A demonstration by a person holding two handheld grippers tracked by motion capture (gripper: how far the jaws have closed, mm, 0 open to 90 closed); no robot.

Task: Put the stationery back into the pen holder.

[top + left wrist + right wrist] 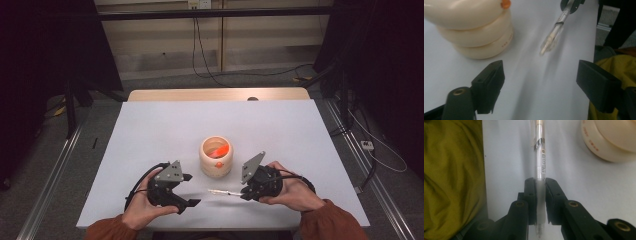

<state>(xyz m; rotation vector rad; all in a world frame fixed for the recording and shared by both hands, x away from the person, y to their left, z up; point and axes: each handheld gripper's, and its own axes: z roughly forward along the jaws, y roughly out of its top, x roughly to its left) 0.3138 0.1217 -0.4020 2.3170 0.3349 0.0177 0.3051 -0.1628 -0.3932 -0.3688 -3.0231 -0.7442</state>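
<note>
A: Cream plastic, 3 rounded tiers stacked up: that is the holder (216,157), standing on the white table (150,130) toward the near middle. Measure everything from it.

B: Fine. What sits to its left?

A: Nearer than the holder and to its left, the left gripper (190,190) rests in the person's left hand (142,207). Its 2 jaws are spread wide with bare tabletop between them. In the left gripper view the holder (474,30) bulges at the upper left, just past the left jaw.

B: And inside the holder?

A: Something orange (218,149) lies in its open top, and a small orange knob (218,164) sits on its near side. I cannot tell what the orange thing is.

B: Then to the right?

A: Just near of the holder and slightly right, a clear pen (223,192) sticks out level toward the left gripper. The right gripper (245,194), in the right hand (292,192), has its jaws pressed together on the pen's barrel. In the right gripper view the pen (540,160) runs straight up from between the jaws, with the holder's base (609,142) at the upper right. Both sleeves are rust brown.
</note>
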